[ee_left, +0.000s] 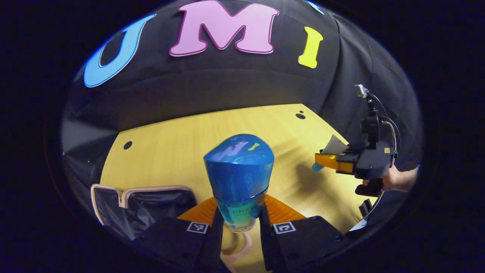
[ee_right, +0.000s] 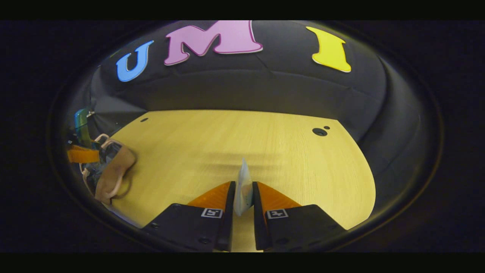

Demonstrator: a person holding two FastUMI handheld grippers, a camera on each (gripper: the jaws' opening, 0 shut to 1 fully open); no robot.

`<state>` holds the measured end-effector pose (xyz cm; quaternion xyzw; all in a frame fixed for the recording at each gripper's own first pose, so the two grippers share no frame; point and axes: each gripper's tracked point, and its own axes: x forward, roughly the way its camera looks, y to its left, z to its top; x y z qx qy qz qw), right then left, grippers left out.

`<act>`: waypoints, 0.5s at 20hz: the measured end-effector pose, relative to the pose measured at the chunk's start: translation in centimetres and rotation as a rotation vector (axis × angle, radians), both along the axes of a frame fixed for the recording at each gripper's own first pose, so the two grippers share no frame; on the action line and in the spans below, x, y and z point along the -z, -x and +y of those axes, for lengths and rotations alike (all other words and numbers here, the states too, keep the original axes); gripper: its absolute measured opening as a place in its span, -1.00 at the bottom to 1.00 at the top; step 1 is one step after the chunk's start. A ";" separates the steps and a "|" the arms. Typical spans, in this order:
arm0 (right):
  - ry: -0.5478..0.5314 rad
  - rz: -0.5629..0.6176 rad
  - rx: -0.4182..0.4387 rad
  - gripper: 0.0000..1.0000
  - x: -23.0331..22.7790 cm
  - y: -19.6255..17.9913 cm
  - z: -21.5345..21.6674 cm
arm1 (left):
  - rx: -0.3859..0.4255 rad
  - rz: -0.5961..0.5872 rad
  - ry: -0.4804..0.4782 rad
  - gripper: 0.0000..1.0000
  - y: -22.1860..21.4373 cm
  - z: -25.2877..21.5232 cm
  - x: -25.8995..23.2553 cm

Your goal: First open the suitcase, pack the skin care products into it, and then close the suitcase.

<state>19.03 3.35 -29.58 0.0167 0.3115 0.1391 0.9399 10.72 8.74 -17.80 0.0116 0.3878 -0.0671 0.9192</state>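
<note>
Your left gripper pinches the upright blue bottle beside the open suitcase at the surface's near-left corner; your right gripper, farther off, pinches a sachet.

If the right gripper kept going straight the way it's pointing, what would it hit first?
Probably nothing soon. The right gripper, shut on a thin tube, points over bare wooden table toward the booth wall; the open suitcase sits off to its left. Depth is hard to judge.

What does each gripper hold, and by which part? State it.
Left gripper: blue bottle, jaws pressing its lower body. Right gripper: thin tube, jaws pinching its flat sides.
</note>
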 end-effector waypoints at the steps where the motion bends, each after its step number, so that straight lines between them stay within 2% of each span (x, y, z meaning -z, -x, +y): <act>1: -0.014 -0.022 -0.013 -0.46 -1.4 0.7 0.9 | -0.021 0.036 0.006 -0.05 1.4 2.0 -0.2; 2: -0.028 -0.041 -0.031 -0.36 -2.9 1.6 2.1 | -0.036 0.075 0.012 -0.05 3.0 3.9 0.0; 3: -0.041 -0.057 -0.042 -0.55 -4.1 2.4 3.2 | -0.049 0.132 0.007 -0.05 4.9 5.7 0.7; 4: -0.059 -0.071 -0.061 -0.46 -5.1 3.1 4.5 | -0.064 0.204 -0.015 -0.05 6.7 7.6 1.9; 5: -0.074 -0.083 -0.078 -0.55 -6.3 3.9 5.8 | -0.079 0.266 -0.039 -0.05 8.2 9.4 3.2; 6: -0.089 -0.093 -0.100 -0.55 -7.2 4.7 7.2 | -0.081 0.339 -0.055 -0.04 9.7 10.7 4.6; 7: -0.100 -0.102 -0.118 -0.46 -8.2 5.5 8.6 | -0.095 0.397 -0.062 0.02 11.2 12.0 5.4; 8: -0.108 -0.116 -0.138 -0.46 -9.1 6.4 9.8 | -0.101 0.461 -0.052 0.02 12.3 12.7 6.5; 9: -0.112 -0.138 -0.159 -0.46 -10.3 7.1 11.0 | -0.109 0.520 -0.038 -0.04 13.1 13.1 8.1; 10: -0.112 -0.161 -0.175 -0.36 -11.1 8.0 12.1 | -0.116 0.584 -0.029 -0.10 13.9 13.8 9.5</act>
